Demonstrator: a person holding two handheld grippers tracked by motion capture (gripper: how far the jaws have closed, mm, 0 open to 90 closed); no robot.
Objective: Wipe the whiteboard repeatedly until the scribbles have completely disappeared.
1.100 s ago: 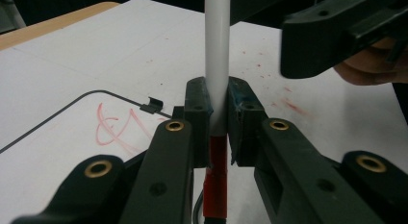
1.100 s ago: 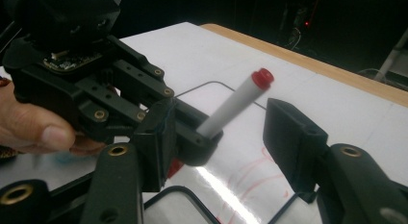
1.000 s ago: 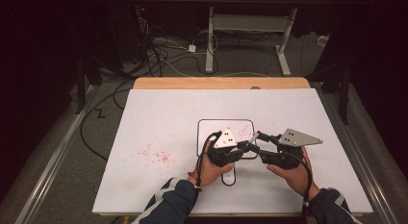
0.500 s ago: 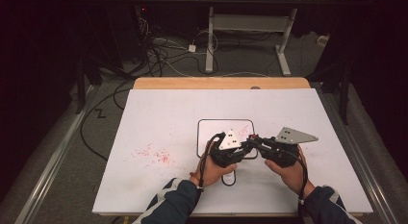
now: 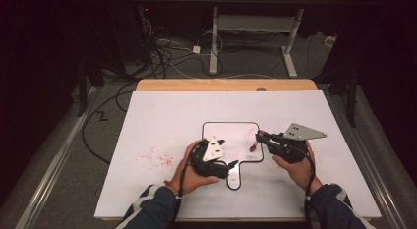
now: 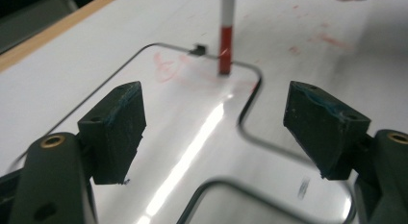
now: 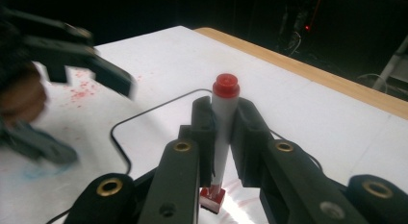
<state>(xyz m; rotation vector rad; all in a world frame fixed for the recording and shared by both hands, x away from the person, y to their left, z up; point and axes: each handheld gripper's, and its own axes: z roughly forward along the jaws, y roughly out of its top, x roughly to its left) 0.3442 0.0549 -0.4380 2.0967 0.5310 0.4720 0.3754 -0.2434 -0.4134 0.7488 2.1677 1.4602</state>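
A white sheet (image 5: 162,121) covers the table (image 5: 226,85), whose pale wooden edge shows at the far side. The sheet is matte and flecked with red specks out beyond the left gripper (image 5: 220,155). In the middle lies a small whiteboard (image 5: 228,133): glossy, rounded at the corners, outlined by a thin dark rim, with a short handle-like tab toward the person. Faint red scribbles mark its surface.

The left gripper has just been opening; its blocky black rubber pads stand spread wide with nothing between them, and the board's rim and tab run under the gap. The right gripper (image 5: 259,136) has its jaws pressed on a marker (image 5: 253,145), pinching the white barrel upright. The red end of the marker sits below the fingers, down at the board.

The high view gives the layout: both hands over the near half of the board, the grey three-cornered plate on each gripper. The left gripper view (image 6: 211,123) adds the board's sheen and the marker (image 6: 226,34) standing well ahead of its pads. The right gripper view (image 7: 222,120) shows the round red cap end of the marker (image 7: 224,118) rising above the clamped pads.
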